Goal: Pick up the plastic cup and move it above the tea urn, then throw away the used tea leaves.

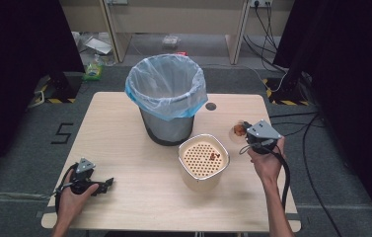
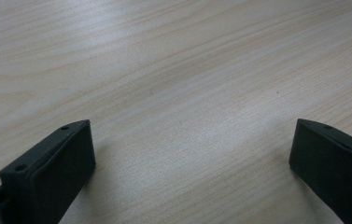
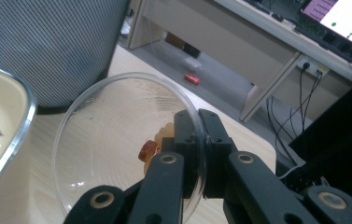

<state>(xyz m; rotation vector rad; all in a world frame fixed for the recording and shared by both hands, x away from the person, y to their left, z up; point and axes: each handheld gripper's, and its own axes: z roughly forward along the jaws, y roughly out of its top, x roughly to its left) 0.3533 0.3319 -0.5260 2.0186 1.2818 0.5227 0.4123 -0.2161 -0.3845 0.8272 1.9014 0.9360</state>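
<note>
At the lower left of the high view we saw the left gripper (image 1: 105, 184) low over the table (image 1: 139, 197), with its fingers (image 2: 52, 172) spread wide apart and nothing between them. At the right of the frame the right gripper (image 1: 243, 129) had its fingers (image 3: 187, 140) clenched on the rim of a clear bowl (image 3: 103, 140), which was tilted and had some brown pieces (image 3: 148, 151) inside. Near the centre stood a cream container (image 1: 204, 163) with a perforated insert. Behind it, in the upper middle, stood a bin (image 1: 167, 98) lined with a plastic bag.
</note>
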